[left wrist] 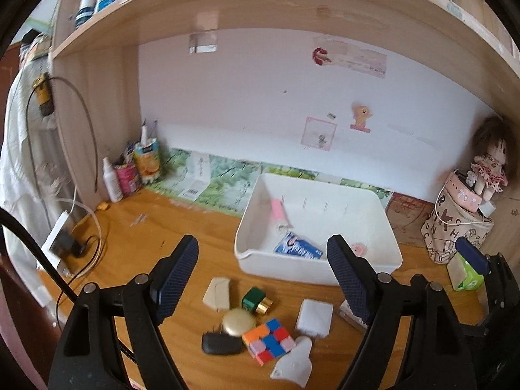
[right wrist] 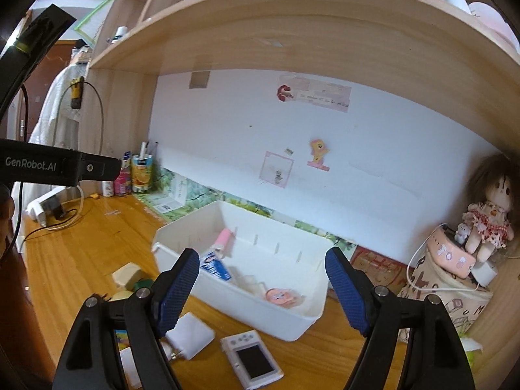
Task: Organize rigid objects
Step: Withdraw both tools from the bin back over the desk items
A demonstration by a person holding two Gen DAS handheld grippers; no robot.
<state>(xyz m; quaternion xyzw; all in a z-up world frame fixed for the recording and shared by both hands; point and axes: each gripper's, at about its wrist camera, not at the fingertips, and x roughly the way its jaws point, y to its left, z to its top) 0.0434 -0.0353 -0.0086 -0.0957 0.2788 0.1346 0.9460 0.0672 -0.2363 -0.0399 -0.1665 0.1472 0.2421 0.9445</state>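
Note:
A white bin stands on the wooden desk and holds a pink tube, a blue packet and a small pink item. In front of it lie a colour cube, a gold round case, a green bottle, a black plug, a beige case and a white adapter. A white handheld device lies near the bin. My left gripper is open above the pile. My right gripper is open over the bin's front.
A power strip with cables lies at the desk's left. Cans and a bottle stand in the back left corner. A patterned bag with a doll stands at the right. A shelf runs overhead.

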